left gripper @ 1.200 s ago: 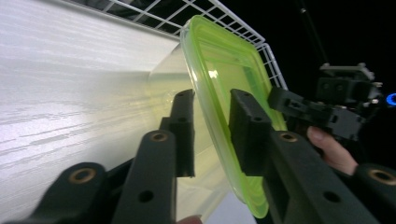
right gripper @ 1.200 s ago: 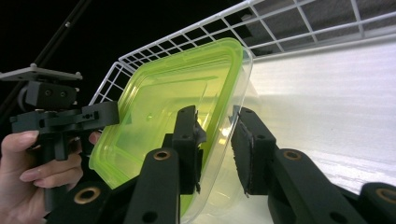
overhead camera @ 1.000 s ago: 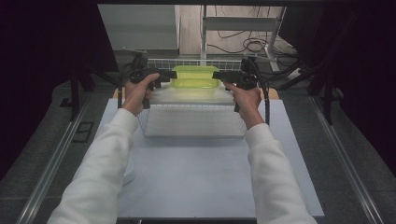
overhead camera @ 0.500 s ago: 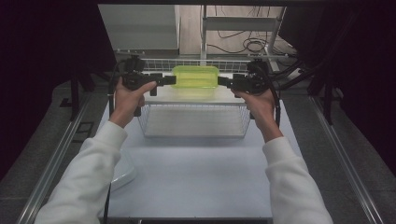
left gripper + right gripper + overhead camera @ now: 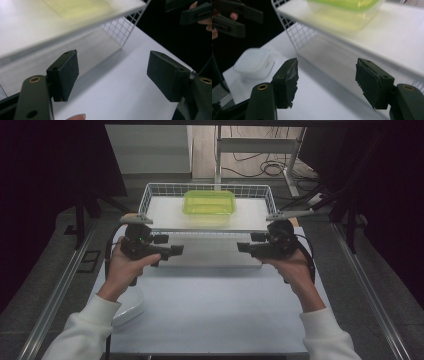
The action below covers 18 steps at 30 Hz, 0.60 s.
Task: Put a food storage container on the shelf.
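A lime-green lidded box (image 5: 209,202) rests on the white top of a wire rack (image 5: 150,195) at the far middle of the table. My left gripper (image 5: 175,251) hovers in front of the rack's left end, pointing right. Its jaws have just been opening and stand open, with nothing between the pads (image 5: 67,75). My right gripper (image 5: 244,247) faces it from the rack's right end. Its jaws have just been closing a little and are still open and empty (image 5: 327,82). In the right gripper view the green box (image 5: 347,5) shows blurred above the rack's mesh.
A white lidded container (image 5: 127,307) lies near the table's left edge under the left forearm, also seen as the white container (image 5: 254,62). The white tabletop (image 5: 220,310) spreads between rack and person. Dark panels and metal rails flank the table.
Both grippers were at the ends of the green box over the rack. They spread apart, then drew back toward the person. The box stays on the rack's top.
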Available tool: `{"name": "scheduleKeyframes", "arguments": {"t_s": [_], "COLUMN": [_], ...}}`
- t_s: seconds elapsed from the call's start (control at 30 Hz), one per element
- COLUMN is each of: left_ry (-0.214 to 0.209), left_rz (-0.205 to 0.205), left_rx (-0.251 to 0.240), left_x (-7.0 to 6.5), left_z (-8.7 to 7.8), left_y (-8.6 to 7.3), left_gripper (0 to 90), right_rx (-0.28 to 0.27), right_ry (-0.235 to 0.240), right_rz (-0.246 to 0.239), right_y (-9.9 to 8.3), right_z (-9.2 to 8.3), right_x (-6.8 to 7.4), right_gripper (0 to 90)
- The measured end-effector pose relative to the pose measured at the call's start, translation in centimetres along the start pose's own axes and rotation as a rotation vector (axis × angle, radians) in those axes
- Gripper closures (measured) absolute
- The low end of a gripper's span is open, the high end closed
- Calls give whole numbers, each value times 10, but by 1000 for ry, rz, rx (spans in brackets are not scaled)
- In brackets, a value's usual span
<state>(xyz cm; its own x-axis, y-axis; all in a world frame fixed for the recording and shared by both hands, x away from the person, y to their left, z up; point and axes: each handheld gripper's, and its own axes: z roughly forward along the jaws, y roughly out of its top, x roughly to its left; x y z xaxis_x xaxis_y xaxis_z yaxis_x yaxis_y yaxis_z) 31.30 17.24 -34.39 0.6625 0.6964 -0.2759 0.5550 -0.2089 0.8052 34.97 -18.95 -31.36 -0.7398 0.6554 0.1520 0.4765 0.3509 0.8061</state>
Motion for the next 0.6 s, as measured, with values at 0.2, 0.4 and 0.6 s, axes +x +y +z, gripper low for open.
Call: {"name": "scheduleKeyframes", "arguments": {"t_s": [0.2, 0.4, 0.6], "left_ry": [-16, -20, -15], "left_rz": [-24, -51, -42], "left_rx": [35, 84, 160], "left_x": [-4, -6, -6], "left_z": [5, 17, 31], "left_y": [-39, -70, -90], "left_gripper": [258, 267, 268], "right_rx": [54, 120, 151], "right_ry": [38, 46, 52], "right_rz": [6, 27, 41], "right_y": [-40, -73, -93], "right_z": [0, 8, 14], "right_x": [7, 7, 5], "right_gripper": [356, 361, 361]}}
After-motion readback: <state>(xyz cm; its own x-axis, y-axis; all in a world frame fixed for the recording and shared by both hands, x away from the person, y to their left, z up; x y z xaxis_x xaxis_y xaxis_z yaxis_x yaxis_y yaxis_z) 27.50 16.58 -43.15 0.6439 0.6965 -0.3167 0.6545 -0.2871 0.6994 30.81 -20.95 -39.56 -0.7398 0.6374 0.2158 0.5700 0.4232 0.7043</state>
